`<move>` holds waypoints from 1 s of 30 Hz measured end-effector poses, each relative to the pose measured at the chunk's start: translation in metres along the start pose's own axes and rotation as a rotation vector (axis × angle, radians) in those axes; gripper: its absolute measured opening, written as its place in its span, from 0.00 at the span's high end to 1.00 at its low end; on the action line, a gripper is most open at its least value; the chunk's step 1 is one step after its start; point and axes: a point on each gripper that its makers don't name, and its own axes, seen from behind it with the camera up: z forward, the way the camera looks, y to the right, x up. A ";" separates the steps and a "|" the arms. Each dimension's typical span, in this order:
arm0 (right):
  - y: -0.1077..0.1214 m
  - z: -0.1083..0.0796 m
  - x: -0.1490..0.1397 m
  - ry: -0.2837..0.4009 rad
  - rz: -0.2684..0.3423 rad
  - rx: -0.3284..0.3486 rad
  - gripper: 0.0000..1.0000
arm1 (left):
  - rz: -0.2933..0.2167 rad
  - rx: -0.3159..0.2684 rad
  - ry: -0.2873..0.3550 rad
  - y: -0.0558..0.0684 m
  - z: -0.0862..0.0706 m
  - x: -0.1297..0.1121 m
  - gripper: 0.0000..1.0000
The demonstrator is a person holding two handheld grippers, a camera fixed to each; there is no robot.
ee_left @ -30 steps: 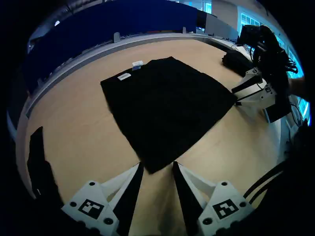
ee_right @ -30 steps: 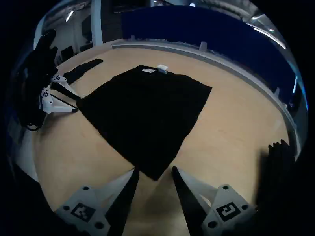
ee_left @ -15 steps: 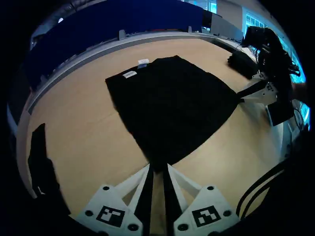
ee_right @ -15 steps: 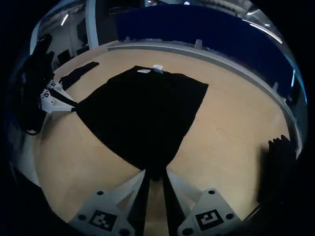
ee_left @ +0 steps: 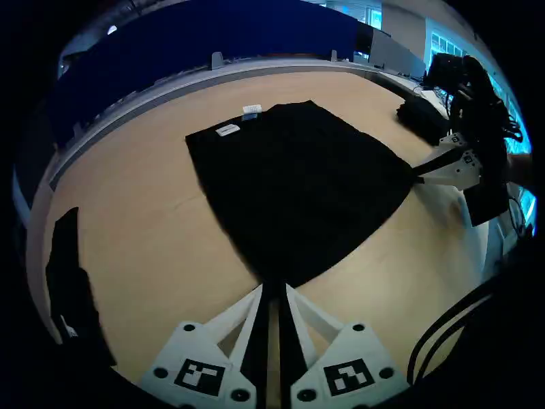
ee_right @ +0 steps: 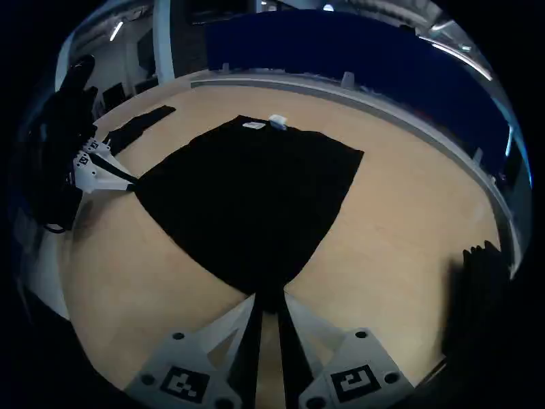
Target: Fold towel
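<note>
Black towel [ee_left: 300,177] flat, centre of counter [ee_left: 136,204]. Left gripper [ee_left: 274,285] jaws pinched onto one corner; right gripper [ee_right: 270,294] jaws pinched onto the adjacent one. Grasp step looks done. Next: lift both corners together, carry to opposite edge.

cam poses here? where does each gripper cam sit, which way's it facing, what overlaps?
Left gripper view: rides the left gripper, looks along its shut fingers across the table over the black towel; right gripper at the towel's far-right corner.
Right gripper view: rides the right gripper, fingers shut on a near towel corner, facing across the table; left gripper at far left.
Shared: towel, its white tag, table, blue partition, both grippers.
</note>
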 end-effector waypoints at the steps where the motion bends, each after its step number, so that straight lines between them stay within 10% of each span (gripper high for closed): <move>1: 0.000 -0.001 0.001 0.002 0.002 0.000 0.85 | -0.002 -0.001 0.001 0.000 -0.001 0.001 0.92; 30: -0.010 -0.082 0.056 0.056 -0.039 0.004 0.85 | -0.086 -0.009 0.057 0.011 -0.081 0.038 0.92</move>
